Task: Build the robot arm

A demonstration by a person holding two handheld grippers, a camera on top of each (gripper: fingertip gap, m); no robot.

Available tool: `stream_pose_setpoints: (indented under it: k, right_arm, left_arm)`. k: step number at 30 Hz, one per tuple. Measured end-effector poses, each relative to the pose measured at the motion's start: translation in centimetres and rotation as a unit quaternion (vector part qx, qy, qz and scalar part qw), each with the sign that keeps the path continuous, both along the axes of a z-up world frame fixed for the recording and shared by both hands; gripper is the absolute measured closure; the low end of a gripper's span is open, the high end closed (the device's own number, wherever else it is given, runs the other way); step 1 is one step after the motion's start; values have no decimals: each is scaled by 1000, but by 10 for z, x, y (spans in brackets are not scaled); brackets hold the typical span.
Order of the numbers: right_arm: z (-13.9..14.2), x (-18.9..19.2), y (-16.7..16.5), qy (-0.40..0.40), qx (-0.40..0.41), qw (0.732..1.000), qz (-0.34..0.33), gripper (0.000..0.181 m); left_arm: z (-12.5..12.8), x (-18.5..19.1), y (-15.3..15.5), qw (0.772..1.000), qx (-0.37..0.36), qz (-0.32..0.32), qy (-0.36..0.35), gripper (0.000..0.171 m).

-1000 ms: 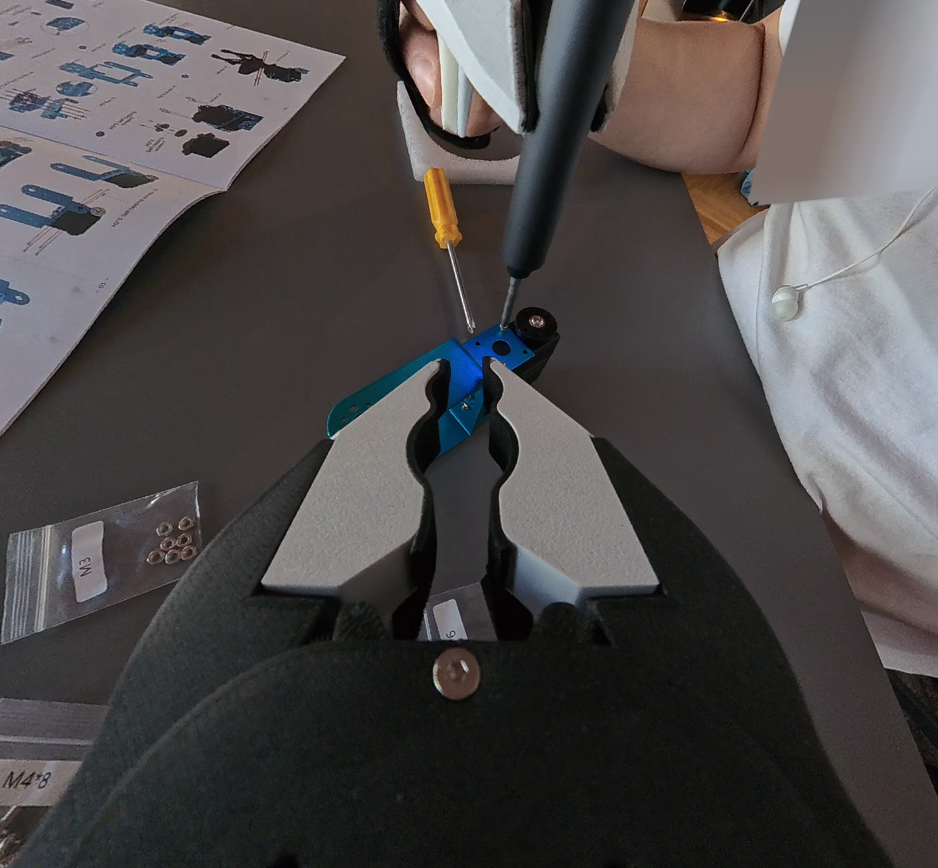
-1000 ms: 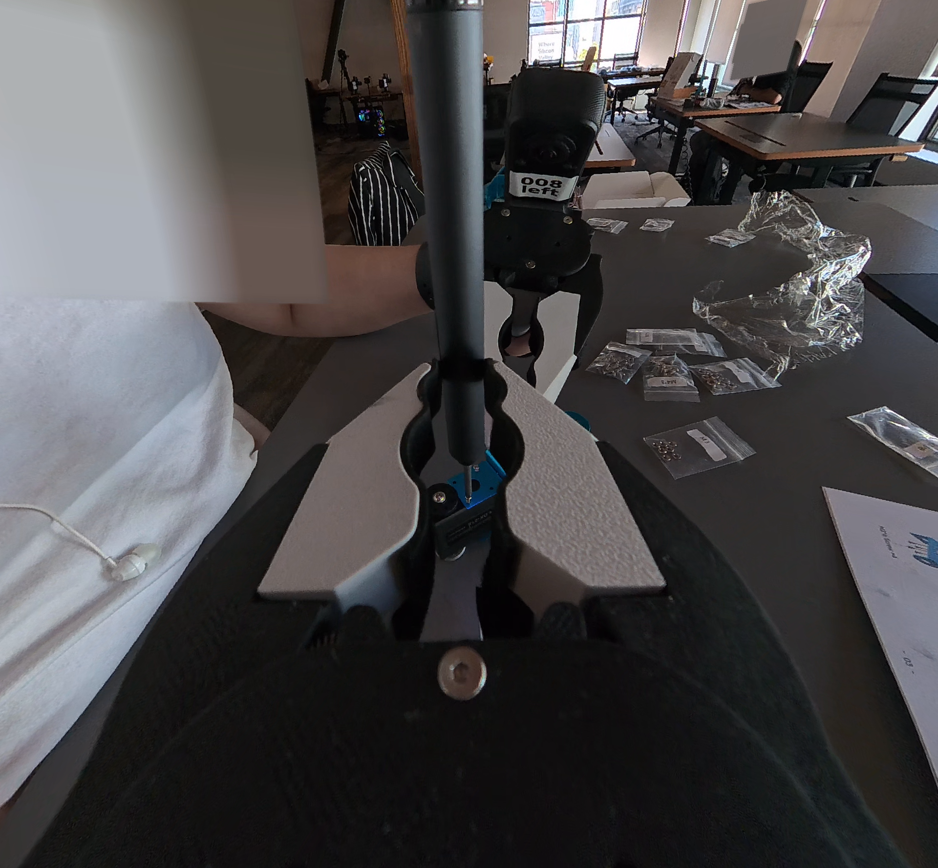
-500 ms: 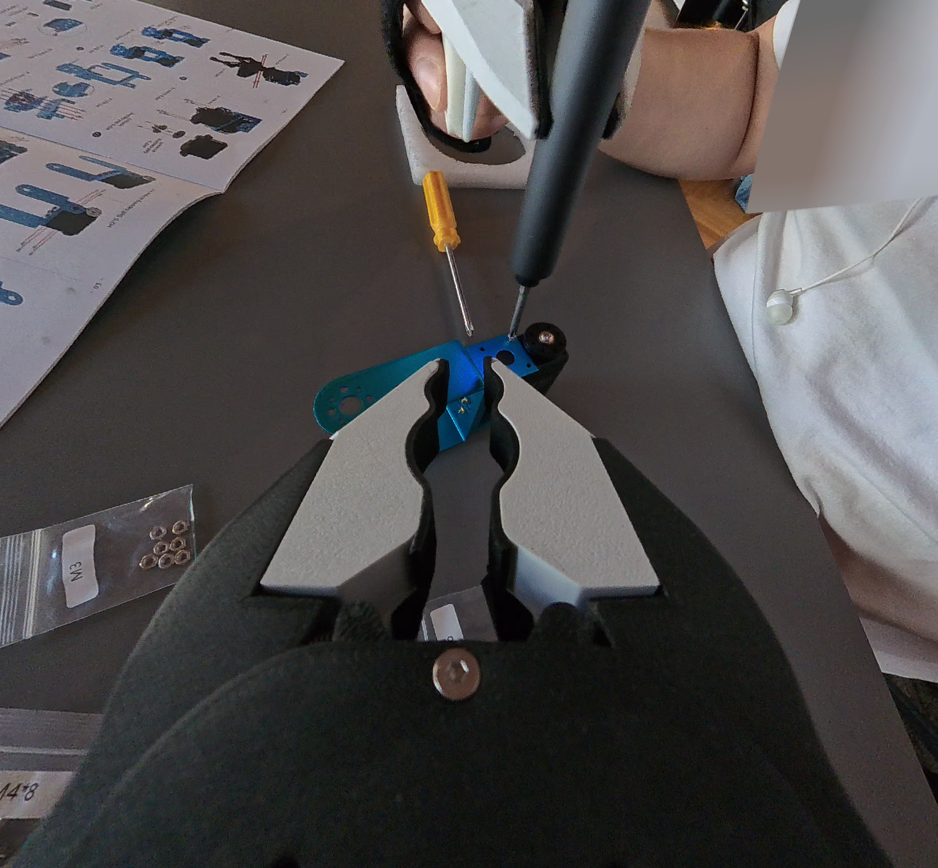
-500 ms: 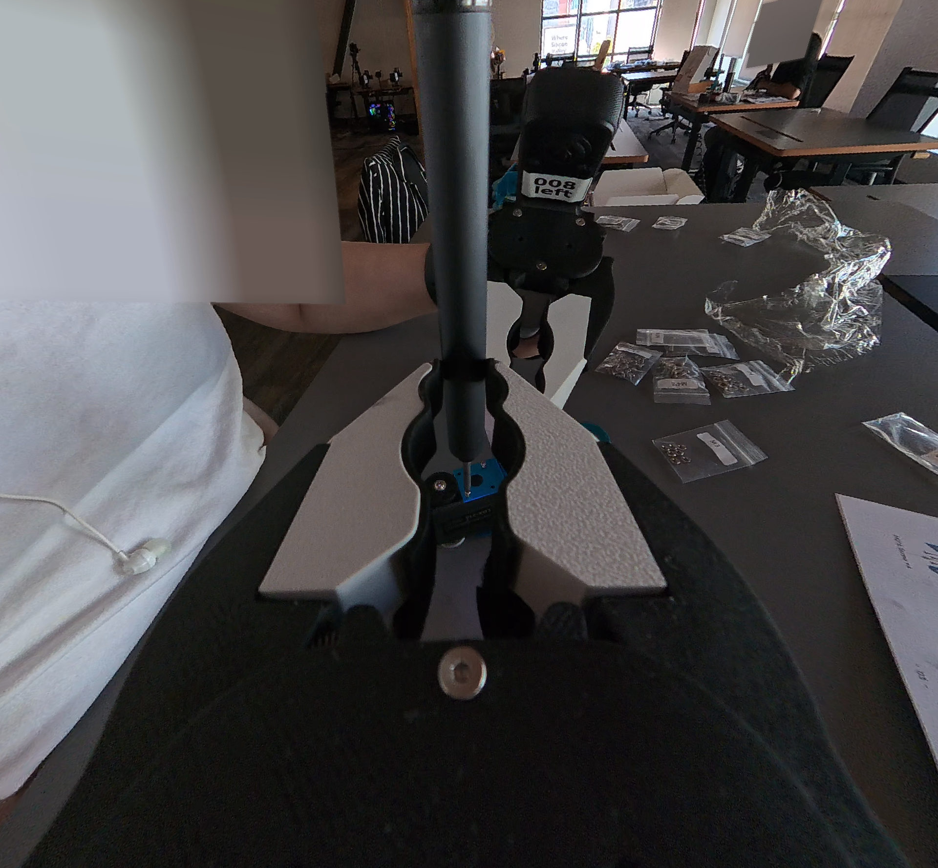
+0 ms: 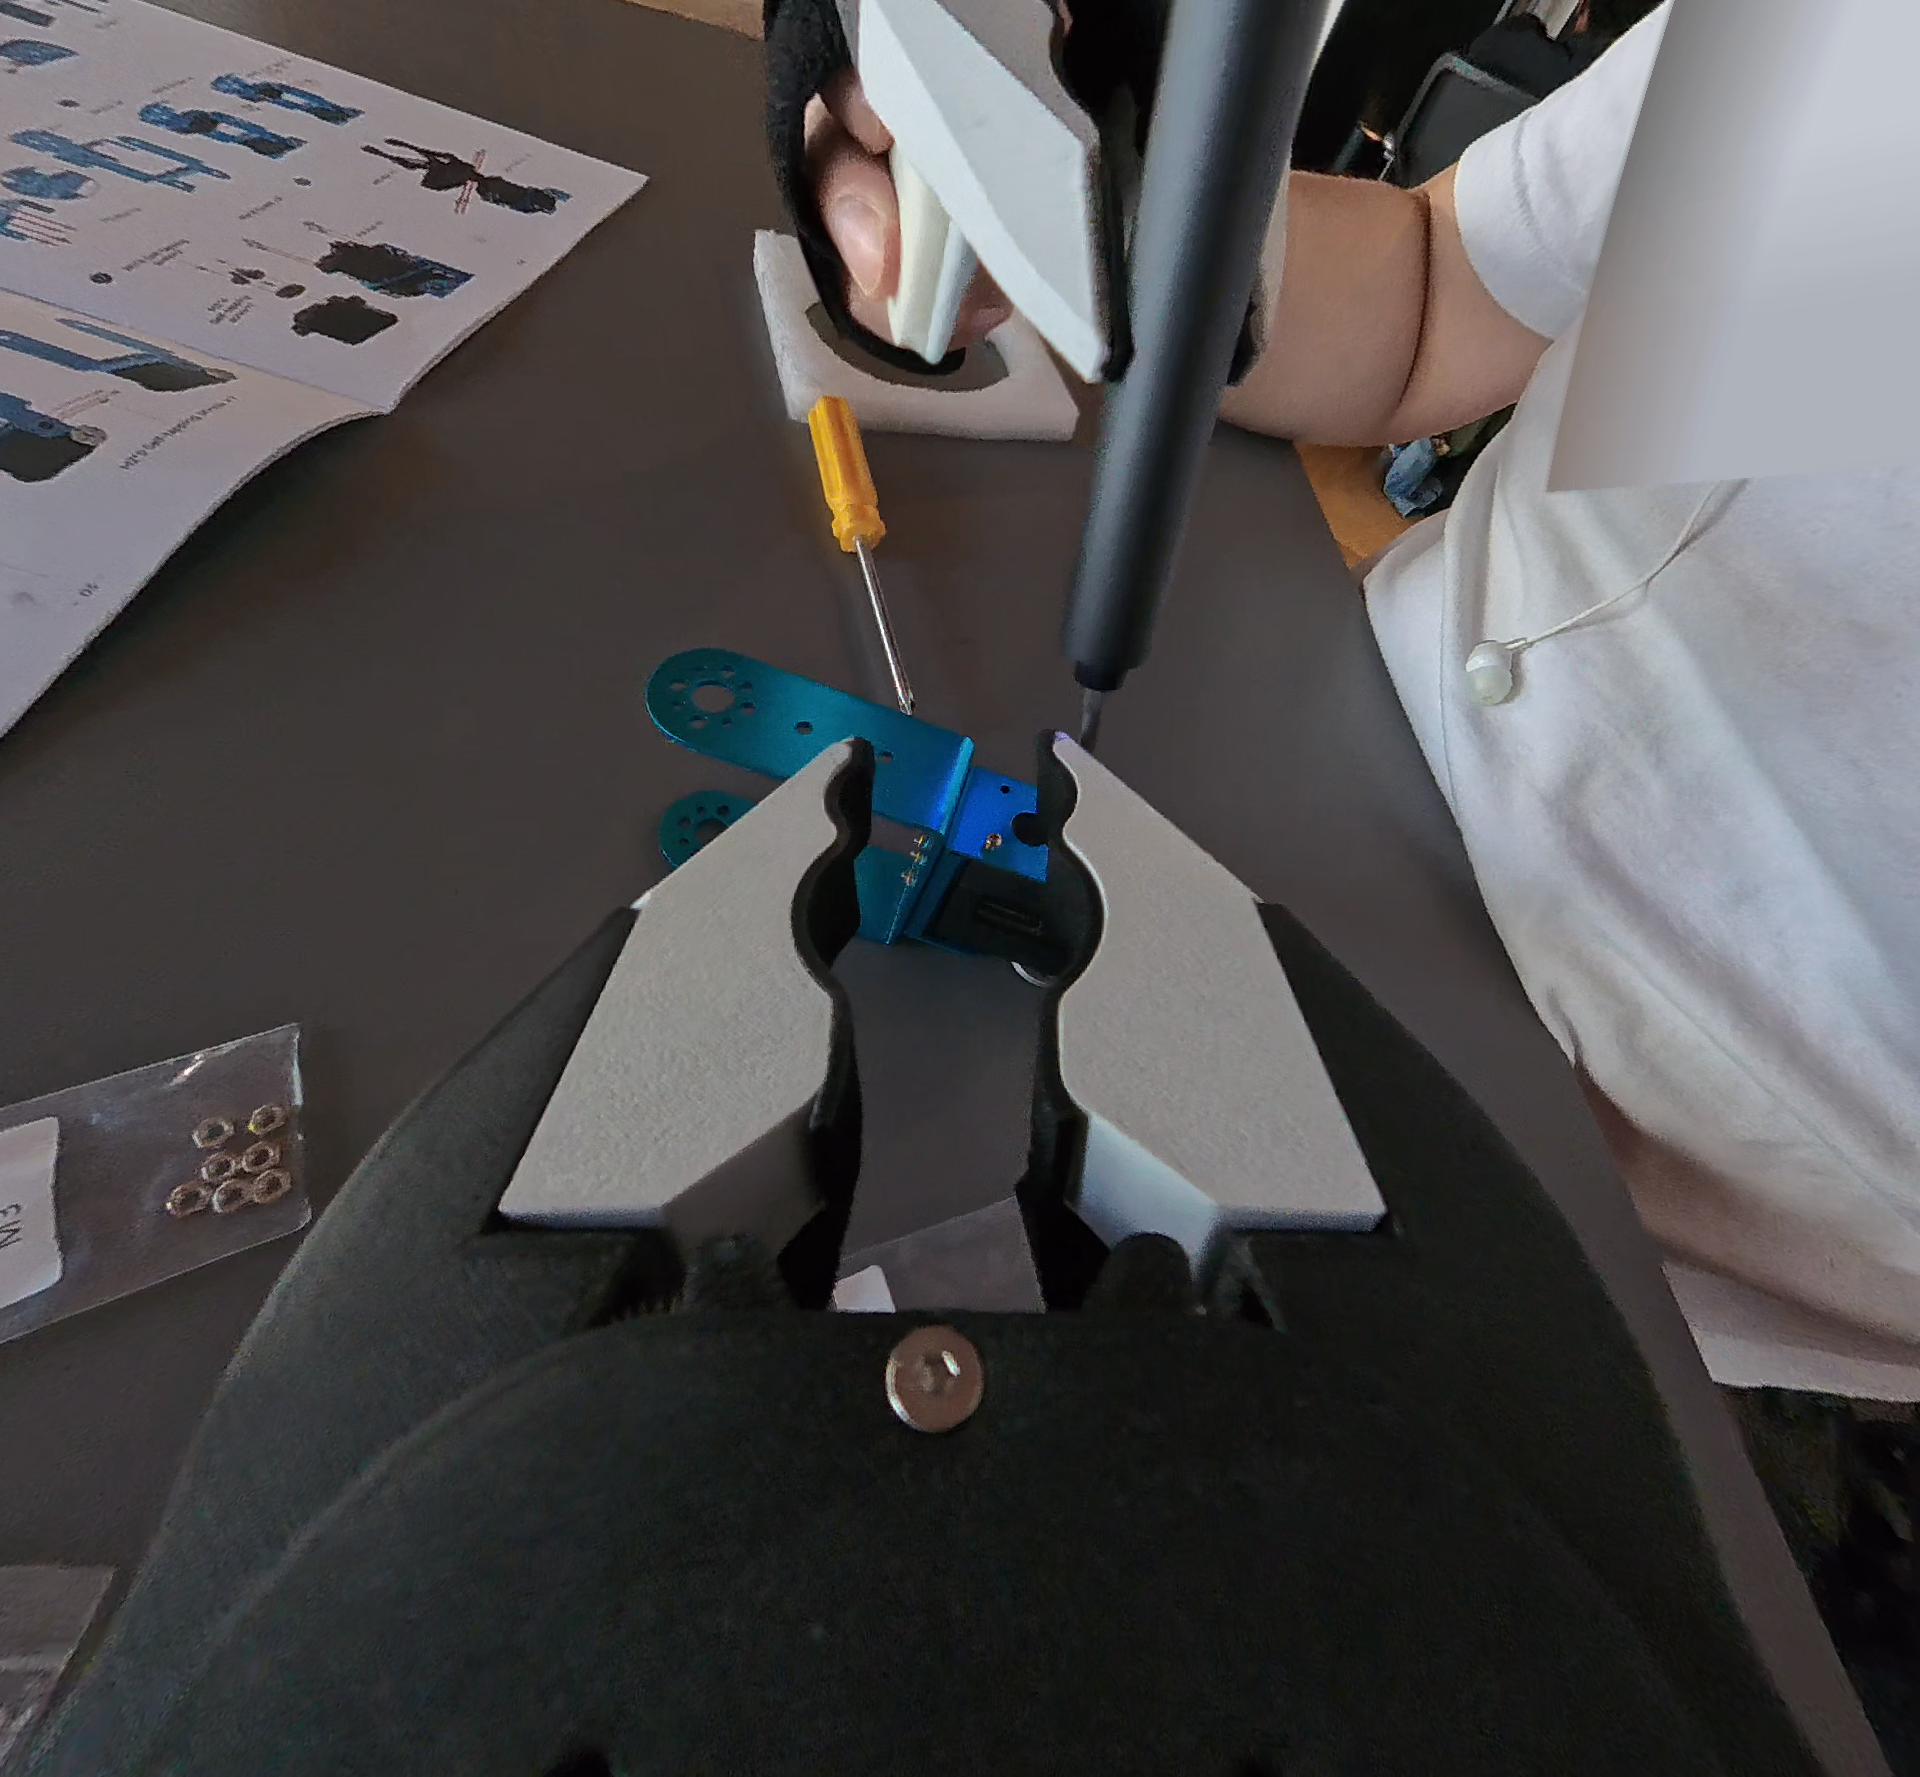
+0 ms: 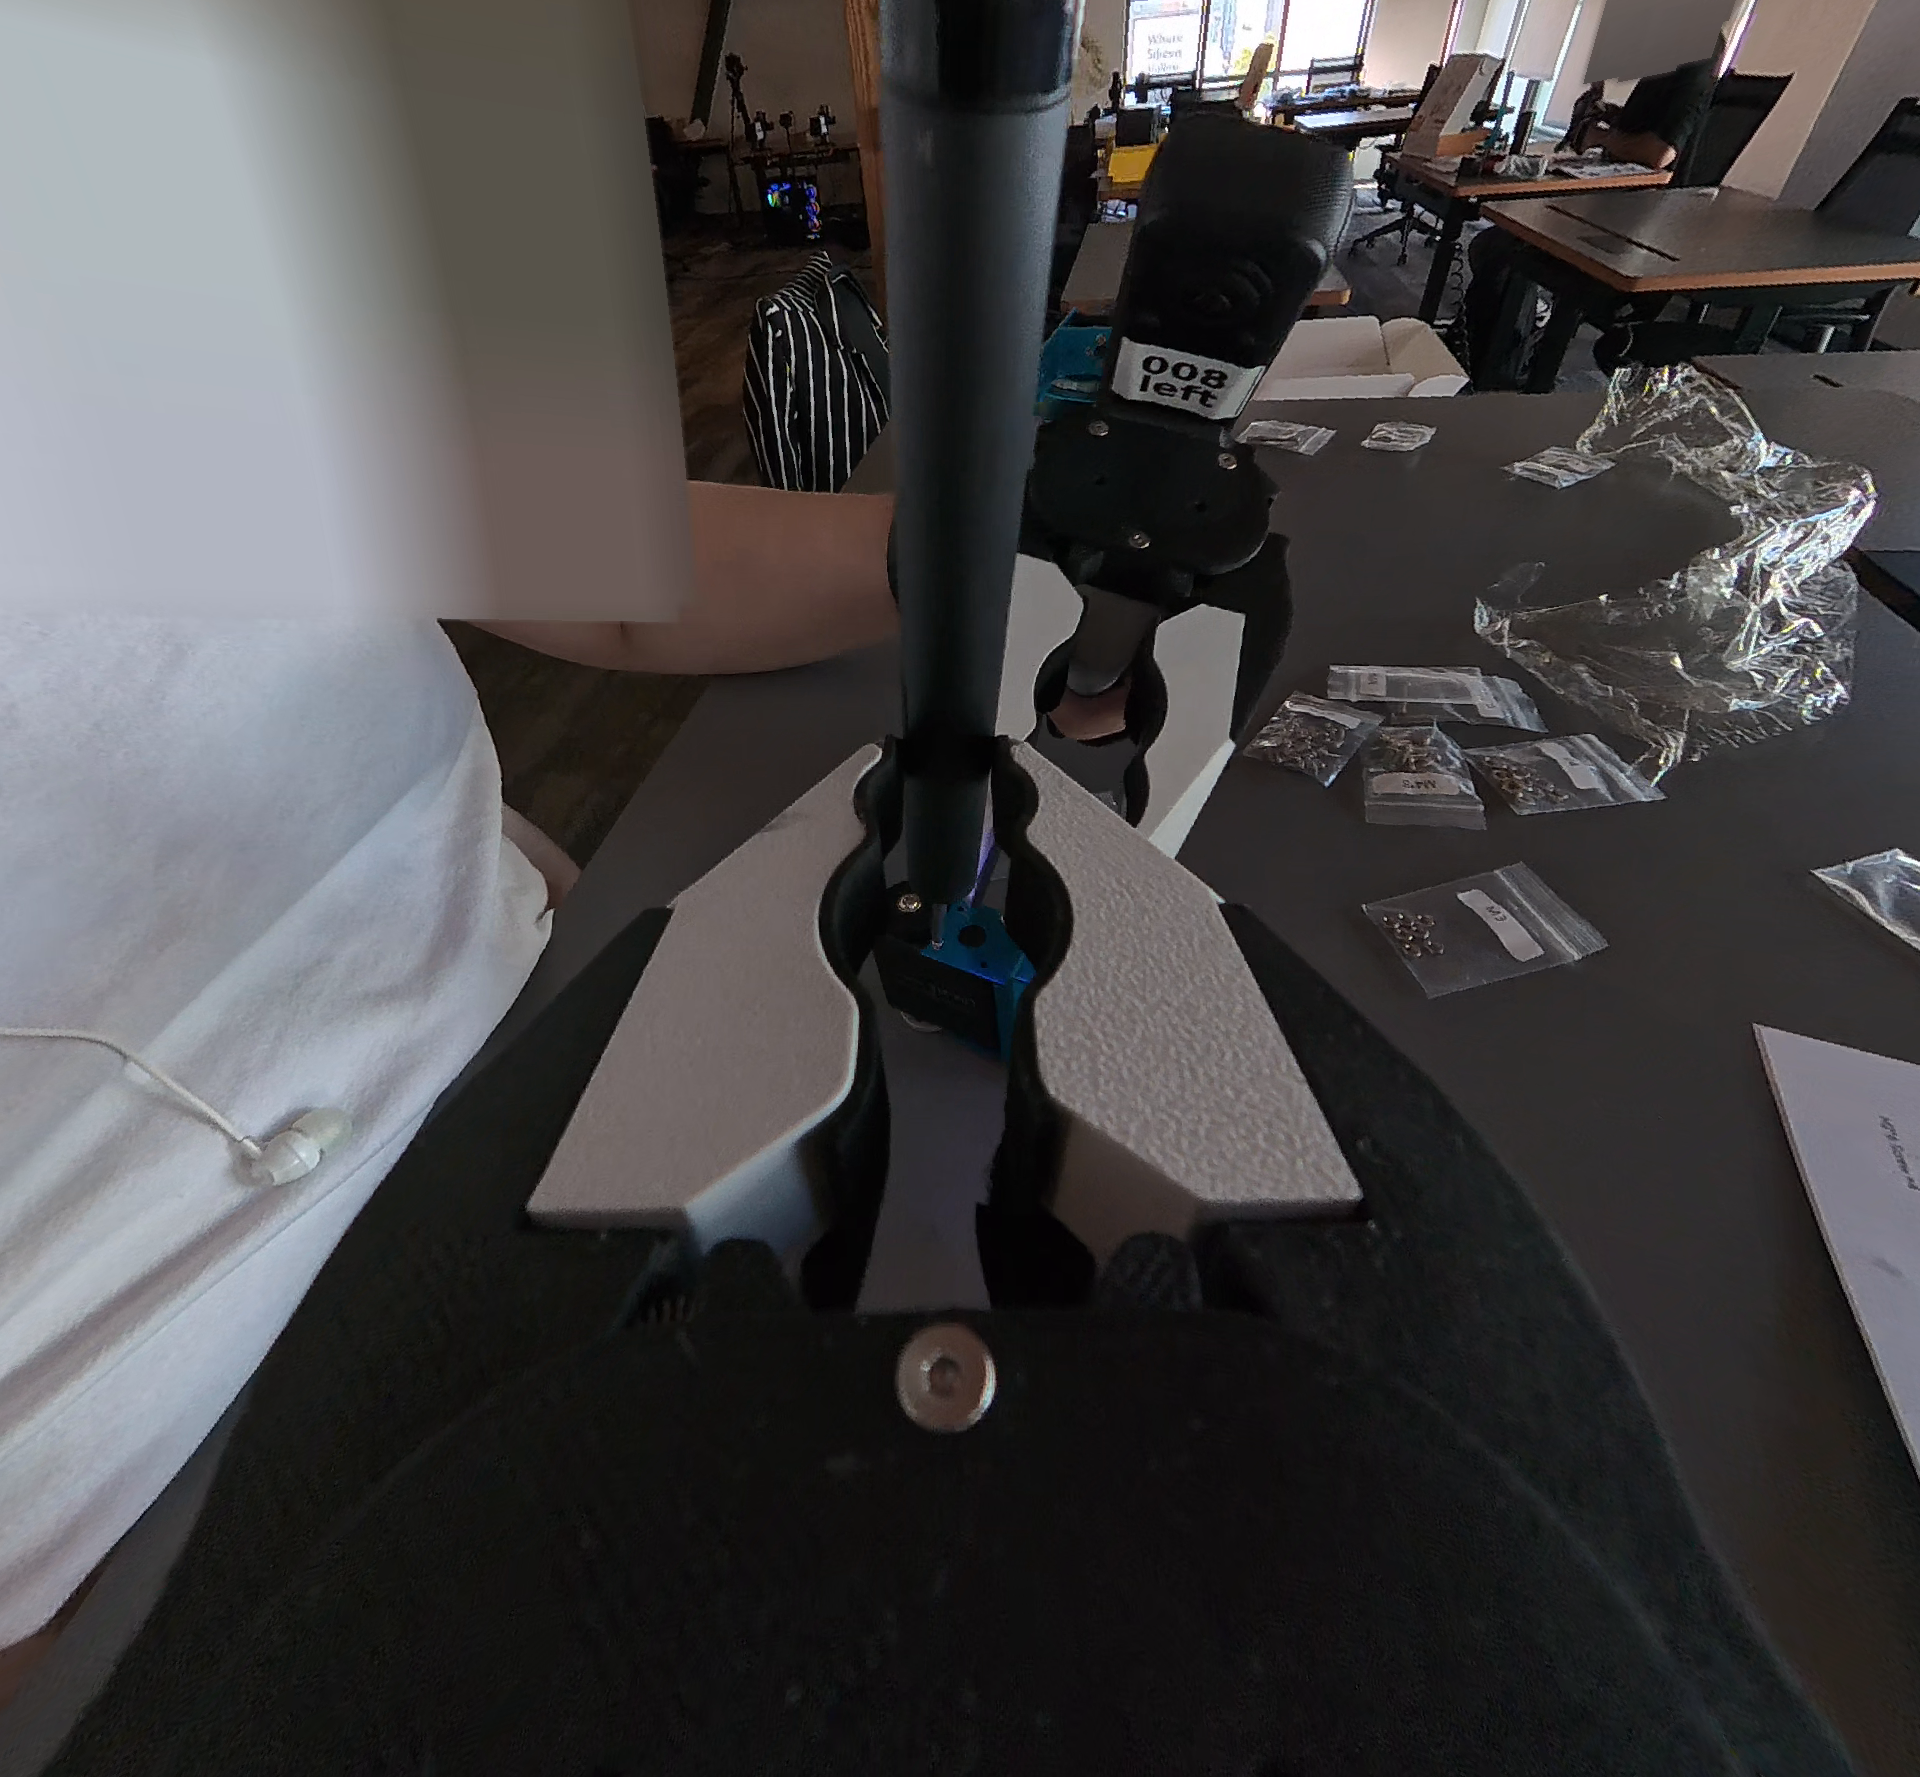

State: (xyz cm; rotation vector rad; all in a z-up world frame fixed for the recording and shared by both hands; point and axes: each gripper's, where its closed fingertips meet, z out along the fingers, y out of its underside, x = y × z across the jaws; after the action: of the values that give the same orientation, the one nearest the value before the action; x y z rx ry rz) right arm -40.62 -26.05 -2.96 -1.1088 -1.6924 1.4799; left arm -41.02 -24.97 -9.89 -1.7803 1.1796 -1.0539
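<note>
A blue metal bracket [image 5: 821,735] with a black servo [image 5: 997,912] lies on the dark table. My left gripper [image 5: 951,761] is open, its jaws apart on either side of the bracket's bend. My right gripper [image 6: 948,771] is shut on a dark electric screwdriver [image 6: 966,377] held upright. The screwdriver's tip rests on the top of the blue bracket [image 6: 982,948] beside the servo [image 6: 935,984]. In the left wrist view the screwdriver [image 5: 1174,325] and right gripper [image 5: 1112,314] come down from above. The left gripper [image 6: 1091,751] shows just behind the bracket.
An orange-handled screwdriver [image 5: 847,480] and a white foam block [image 5: 935,397] lie beyond the bracket. An instruction booklet [image 5: 208,221] is at the left. Bags of small hardware [image 6: 1486,932] and crumpled plastic wrap [image 6: 1683,584] lie on the table. A person in a white shirt [image 5: 1662,792] sits at the table edge. Spacing between my two grippers at the tips: around 7 cm.
My left gripper has opened and let go of the blue bracket. The bracket has turned, its long arm now pointing left. The right gripper still holds the screwdriver on it.
</note>
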Motion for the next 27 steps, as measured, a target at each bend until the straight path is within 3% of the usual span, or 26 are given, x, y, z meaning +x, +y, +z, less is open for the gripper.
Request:
stream_pose_setpoints:
  k: [4, 8, 12, 16, 19, 27]
  right_arm:
    - [1, -2, -3, -4, 12, 1000, -1, 165]
    - [1, -4, -4, -8, 15, 1000, -2, 165]
    - [2, -8, -5, -9, 11, 1000, -3, 165]
    - [2, -9, -5, -9, 9, 1000, -5, 165]
    - [2, -10, -6, -7, 3, 1000, -5, 165]
    - [5, -12, -10, 14, -44, 998, 36, 165]
  left_arm:
    - [28, -5, 0, 998, 10, 5, -60, 136]
    - [96, 0, -12, 986, 40, -1, -163, 126]
    - [135, 14, -16, 980, 106, 28, -166, 130]
    - [137, 19, -6, 981, 128, 64, -131, 138]
    - [132, 20, -5, 982, 134, 67, -116, 156]
    - [133, 13, -12, 979, 135, 55, -143, 157]
